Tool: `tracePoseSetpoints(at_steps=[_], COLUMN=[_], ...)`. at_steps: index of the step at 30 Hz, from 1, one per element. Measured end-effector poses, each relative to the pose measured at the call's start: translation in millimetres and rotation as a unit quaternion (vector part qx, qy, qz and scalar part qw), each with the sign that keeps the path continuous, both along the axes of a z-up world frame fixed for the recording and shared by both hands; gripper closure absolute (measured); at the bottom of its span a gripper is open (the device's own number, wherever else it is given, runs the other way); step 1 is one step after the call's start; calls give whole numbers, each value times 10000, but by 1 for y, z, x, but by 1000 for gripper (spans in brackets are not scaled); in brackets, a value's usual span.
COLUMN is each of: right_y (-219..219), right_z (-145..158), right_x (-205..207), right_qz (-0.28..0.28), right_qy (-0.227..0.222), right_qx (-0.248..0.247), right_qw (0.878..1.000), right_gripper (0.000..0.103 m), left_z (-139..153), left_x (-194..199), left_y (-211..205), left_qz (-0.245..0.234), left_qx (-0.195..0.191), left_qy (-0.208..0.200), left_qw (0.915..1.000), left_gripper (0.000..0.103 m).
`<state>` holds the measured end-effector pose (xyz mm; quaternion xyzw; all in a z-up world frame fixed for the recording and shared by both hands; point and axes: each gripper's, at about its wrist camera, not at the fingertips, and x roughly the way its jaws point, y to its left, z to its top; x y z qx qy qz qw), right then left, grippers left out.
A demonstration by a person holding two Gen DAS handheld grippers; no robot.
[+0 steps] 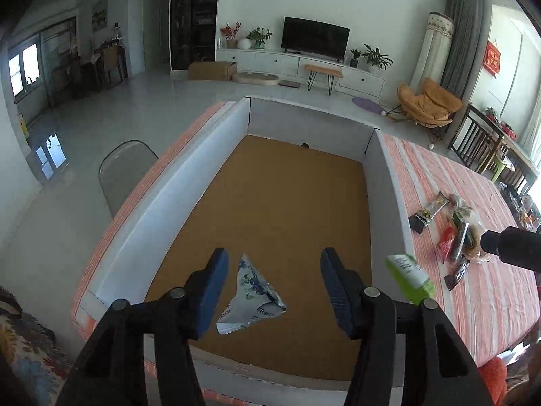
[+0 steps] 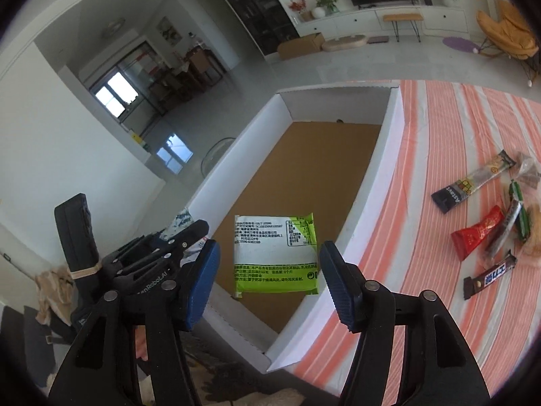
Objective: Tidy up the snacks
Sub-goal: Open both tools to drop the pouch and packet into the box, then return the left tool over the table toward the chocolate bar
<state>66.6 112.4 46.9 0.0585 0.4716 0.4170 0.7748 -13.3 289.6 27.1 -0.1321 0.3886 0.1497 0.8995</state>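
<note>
Snacks: white-blue pkt (image 1: 252,296) between wide-open left gripper (image 1: 274,291) pads, untouched, over box (image 1: 385,182). Green pkt (image 2: 276,253) likewise in wide right gripper (image 2: 268,282). Other pkts (image 2: 487,220) on striped cloth (image 2: 422,128), right.

Both tools point steeply downward, side by side. The left tool (image 1: 272,291) has its blue pads spread wide, touching nothing. The right tool (image 2: 267,279) stands just as wide, its pads clear of anything.
</note>
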Motion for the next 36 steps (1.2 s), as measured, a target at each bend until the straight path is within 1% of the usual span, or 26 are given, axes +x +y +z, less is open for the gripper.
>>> tracePoseSetpoints(at_steps=[1, 2, 4, 6, 8, 9, 10, 11, 13, 14, 15, 16, 17, 18, 19, 20, 21, 22, 23, 26, 28, 31, 32, 33, 36], right_y=[-4, -10, -34, -60, -95, -114, -134, -155, -196, -216, -233, -250, -262, -273, -282, -289, -294, -298, -302, -317, -328, -338, -336, -335, -328], right_z=[-1, -3, -10, -21, -40, -51, -65, -81, -112, -126, -137, -147, -154, -159, -162, -162, -160, -161, -163, -166, -167, -167, -167, -167, -169], right_x=[0, 0, 2, 7, 10, 10, 7, 5, 0, -2, 0, 2, 4, 6, 8, 10, 11, 14, 16, 21, 21, 24, 25, 25, 23], right_qz=[-22, -73, -322, -665, -1070, -1294, -1569, -1872, -2496, -2771, -2965, -3125, -3245, -3356, -3450, -3520, -3579, -3637, -3684, -3807, -3864, -3956, -3949, -3932, -3875], right_qy=[19, -12, -101, -78, -125, -180, -241, -286, -310, -293, -248, -193, -157, -139, -150, -206, -265, -312, -367, -299, -154, -111, -117, -125, -142], right_qx=[7, -19, -173, -405, -850, -1145, -1486, -1852, -2582, -2882, -3071, -3203, -3283, -3332, -3360, -3297, -3235, -3259, -3199, -2879, -2622, -2451, -2461, -2507, -2616], right_qw=[10000, 10000, 9993, 9969, 9905, 9848, 9761, 9643, 9328, 9161, 9040, 8941, 8870, 8810, 8763, 8758, 8755, 8721, 8721, 8783, 8842, 8851, 8851, 8845, 8838], right_gripper=[27, 27, 27, 26, 24, 23, 23, 23, 23, 23, 23, 23, 23, 23, 23, 23, 23, 23, 23, 20, 20, 17, 17, 16, 13], left_z=[-6, -10, -12, -12, -7, -5, -2, -3, -7, -13, -20, -28, -37, -46, -56, -66, -75, -85, -95, -119, -129, -141, -145, -144, -146], left_x=[-2, -3, -1, 4, 2, 2, 3, 4, 12, 18, 26, 34, 43, 52, 62, 72, 82, 90, 97, 112, 116, 120, 120, 119, 118], left_y=[-3, -8, -21, -42, -76, -95, -117, -138, -181, -203, -224, -242, -260, -273, -287, -296, -300, -305, -306, -296, -286, -275, -271, -270, -268], left_qz=[32, 11, -133, -407, -871, -1155, -1443, -1734, -2341, -2601, -2801, -2959, -3078, -3114, -3081, -3021, -2954, -2858, -2756, -2533, -2422, -2269, -2215, -2179, -2138], left_qx=[-47, -81, -143, -244, -348, -391, -426, -456, -529, -563, -608, -660, -663, -609, -515, -428, -347, -230, -103, 76, 112, 29, -29, 2, 21], left_qy=[-34, -94, -128, -183, -308, -360, -393, -405, -335, -222, -96, -37, 2, 71, 151, 194, 218, 238, 264, 382, 449, 519, 536, 450, 416], left_qw=[10000, 9999, 9997, 9987, 9951, 9919, 9878, 9830, 9702, 9637, 9580, 9529, 9491, 9483, 9498, 9521, 9545, 9577, 9609, 9666, 9691, 9725, 9737, 9749, 9760], left_gripper=[22, 19, 19, 19, 18, 17, 13, 8, 4, 4, 5, 5, 4, 4, 5, 5, 5, 5, 5, 5, 5, 5, 5, 5, 5])
